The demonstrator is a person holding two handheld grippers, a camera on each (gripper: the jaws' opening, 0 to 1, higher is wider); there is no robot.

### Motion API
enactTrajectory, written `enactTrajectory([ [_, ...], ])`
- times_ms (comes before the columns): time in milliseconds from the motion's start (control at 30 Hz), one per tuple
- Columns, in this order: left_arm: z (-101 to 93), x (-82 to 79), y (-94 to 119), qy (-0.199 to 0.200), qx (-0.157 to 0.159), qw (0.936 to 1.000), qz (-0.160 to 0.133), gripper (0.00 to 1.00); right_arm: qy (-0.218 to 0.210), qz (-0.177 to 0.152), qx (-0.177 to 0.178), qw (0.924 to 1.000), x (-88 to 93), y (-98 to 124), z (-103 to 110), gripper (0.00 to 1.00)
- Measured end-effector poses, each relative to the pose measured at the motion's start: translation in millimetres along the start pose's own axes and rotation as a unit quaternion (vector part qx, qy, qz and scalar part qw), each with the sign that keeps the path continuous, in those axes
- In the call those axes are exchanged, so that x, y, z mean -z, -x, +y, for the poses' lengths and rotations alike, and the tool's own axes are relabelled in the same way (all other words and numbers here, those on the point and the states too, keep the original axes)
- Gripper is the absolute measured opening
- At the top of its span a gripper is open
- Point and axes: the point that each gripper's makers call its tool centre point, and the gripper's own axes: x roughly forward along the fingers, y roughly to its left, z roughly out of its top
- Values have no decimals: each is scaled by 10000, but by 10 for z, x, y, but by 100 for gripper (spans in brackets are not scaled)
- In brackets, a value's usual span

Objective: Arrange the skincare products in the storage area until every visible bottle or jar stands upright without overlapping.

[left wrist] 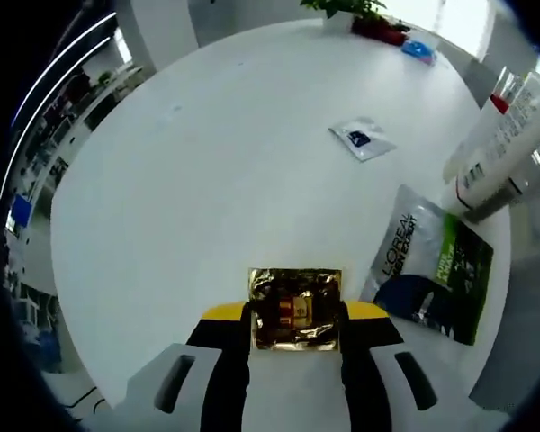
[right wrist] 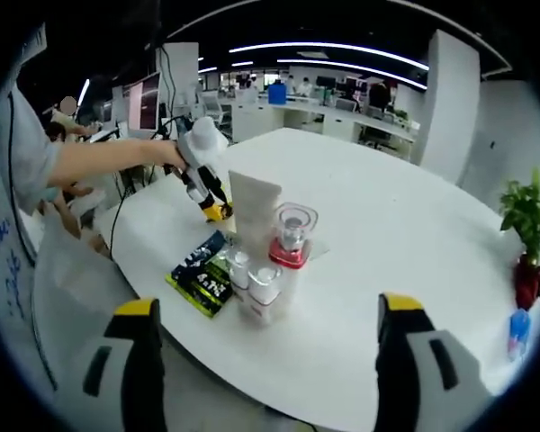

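1 crinkled gold foil sachet (left wrist: pixel 295 309) sits clamped in left tool (left wrist: pixel 297 315).

The left gripper view looks steeply down, close over the round white table (left wrist: pixel 207 162), facing a potted green plant (left wrist: pixel 346 9) at its far edge. The right gripper view looks from farther back, off the near edge, level across the table (right wrist: pixel 396 234). Both views share the dark green-and-black L'Oréal sachet (left wrist: pixel 432 265) (right wrist: pixel 202 270) and the upright white tubes (left wrist: pixel 499 144) (right wrist: pixel 256 211).
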Motion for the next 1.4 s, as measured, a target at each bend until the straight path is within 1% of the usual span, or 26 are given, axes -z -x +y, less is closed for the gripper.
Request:
enactTrajectory([
  [200, -38, 84, 34, -181, 74, 9998, 100, 36, 83, -55, -65, 9999, -23, 13, 43, 100],
  [333, -60, 120, 55, -269, 110, 9995, 125, 36, 118, -29, -72, 9999, -24, 21, 55, 100],
  [467, -103, 158, 76, -455, 162, 9987, 191, 36, -34, -114, -99, 9999, -60, 48, 62, 100],
  [633, -157, 186, 94, -595, 213, 9977, 224, 36, -48, -65, -77, 9999, -46, 60, 60, 100],
  [733, -206, 223, 101, -707, 248, 9967, 302, 36, 31, -2, -66, 10000, -26, 66, 64, 100],
  [833, -248, 234, 106, -776, 270, 9961, 329, 36, 24, -11, -89, 10000, -23, 72, 72, 100],
  [1133, -421, 330, 103, -1173, 432, 9906, 552, 36, 53, -33, -89, 9999, -29, 102, 72, 100],
  [1233, -468, 333, 110, -1275, 515, 9890, 547, 36, 74, -93, -75, 9999, -48, 108, 73, 100],
  [1300, -495, 351, 117, -1341, 552, 9876, 596, 36, 48, -134, -89, 9999, -58, 110, 81, 100],
  [1400, -523, 357, 121, -1387, 584, 9867, 607, 36, 73, -107, -82, 9999, -46, 110, 83, 100],
])
